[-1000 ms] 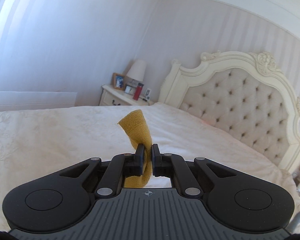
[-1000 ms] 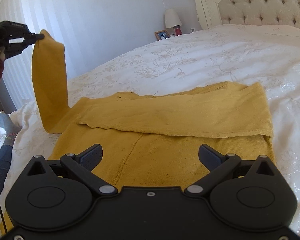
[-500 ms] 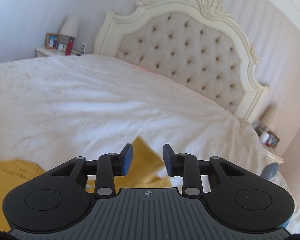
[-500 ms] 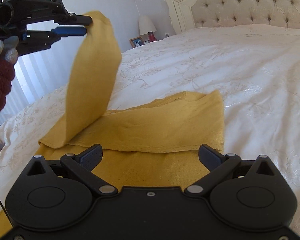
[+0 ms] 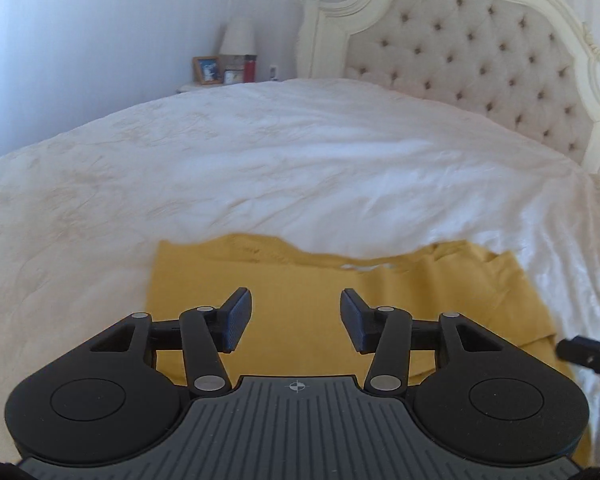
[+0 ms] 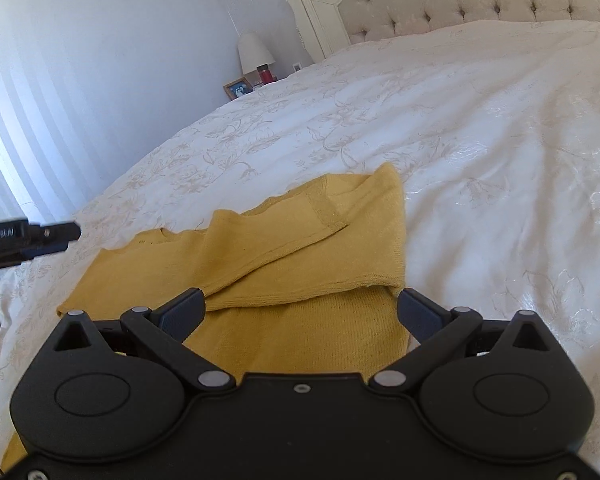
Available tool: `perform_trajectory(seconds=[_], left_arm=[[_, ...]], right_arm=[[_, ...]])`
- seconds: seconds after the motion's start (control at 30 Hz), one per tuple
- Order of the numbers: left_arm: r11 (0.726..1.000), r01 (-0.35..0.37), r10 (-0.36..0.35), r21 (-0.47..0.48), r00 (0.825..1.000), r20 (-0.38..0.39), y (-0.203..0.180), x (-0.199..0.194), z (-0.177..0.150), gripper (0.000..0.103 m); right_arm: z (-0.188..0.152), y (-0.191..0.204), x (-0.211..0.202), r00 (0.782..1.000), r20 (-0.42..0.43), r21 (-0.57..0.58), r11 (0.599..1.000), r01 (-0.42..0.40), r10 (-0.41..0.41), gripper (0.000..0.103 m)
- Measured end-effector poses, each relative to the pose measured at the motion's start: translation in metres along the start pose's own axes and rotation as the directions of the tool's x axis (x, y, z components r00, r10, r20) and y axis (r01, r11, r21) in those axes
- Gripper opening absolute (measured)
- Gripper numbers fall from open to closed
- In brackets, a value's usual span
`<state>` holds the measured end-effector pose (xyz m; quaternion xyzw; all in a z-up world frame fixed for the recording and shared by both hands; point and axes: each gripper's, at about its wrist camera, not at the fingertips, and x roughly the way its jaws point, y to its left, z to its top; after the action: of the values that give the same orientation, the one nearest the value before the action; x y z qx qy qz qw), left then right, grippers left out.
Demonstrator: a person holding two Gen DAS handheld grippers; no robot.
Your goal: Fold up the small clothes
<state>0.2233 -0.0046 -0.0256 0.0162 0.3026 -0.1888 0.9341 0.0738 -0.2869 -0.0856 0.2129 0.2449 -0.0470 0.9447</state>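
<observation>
Your left gripper (image 5: 296,320) hangs over the yellow sweater (image 5: 300,292), its jaws opening with nothing between them; your right gripper (image 6: 300,314) stands wide and empty, ready for the next fold. The sweater lies flat near the bed's (image 6: 480,120) near edge, so creases hold. Only the right view shows both sleeves (image 6: 300,232) crossed over its body; the left shows the headboard (image 5: 480,52) whole.

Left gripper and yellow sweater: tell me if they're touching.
Apart. The right wrist view shows the left gripper, jaws opening and empty, held off to the side of the yellow sweater, bedspread showing between.
</observation>
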Motion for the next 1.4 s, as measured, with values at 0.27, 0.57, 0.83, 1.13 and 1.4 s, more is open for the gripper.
perform_trajectory(seconds=[0.27,0.57,0.83,1.13,1.4], left_arm=[[0.985,-0.1,0.084,-0.14,0.99,-0.116,0.073,0.01,-0.038,0.048],[0.981,-0.118,0.108,-0.153,0.991,-0.073,0.082,0.035,-0.035,0.052],[0.988,-0.125,0.124,-0.095,0.992,-0.016,0.099,0.027,-0.055,0.056],[0.993,-0.096,0.096,-0.062,0.995,0.005,0.098,0.033,-0.059,0.063],[0.996,-0.088,0.088,-0.031,0.996,-0.005,0.096,0.039,-0.056,0.071]], right_arm=[[-0.004,0.004,-0.007,0.998,0.063,-0.028,0.999,0.028,-0.026,0.102],[0.0,0.015,-0.013,0.995,0.081,-0.072,0.995,0.066,-0.06,0.102],[0.033,0.032,0.013,0.998,0.059,-0.156,0.987,0.042,-0.033,0.101],[0.062,0.015,0.092,0.992,-0.075,-0.079,0.992,0.094,-0.1,0.078],[0.057,0.001,0.124,0.98,-0.153,0.013,0.991,0.134,-0.131,0.047]])
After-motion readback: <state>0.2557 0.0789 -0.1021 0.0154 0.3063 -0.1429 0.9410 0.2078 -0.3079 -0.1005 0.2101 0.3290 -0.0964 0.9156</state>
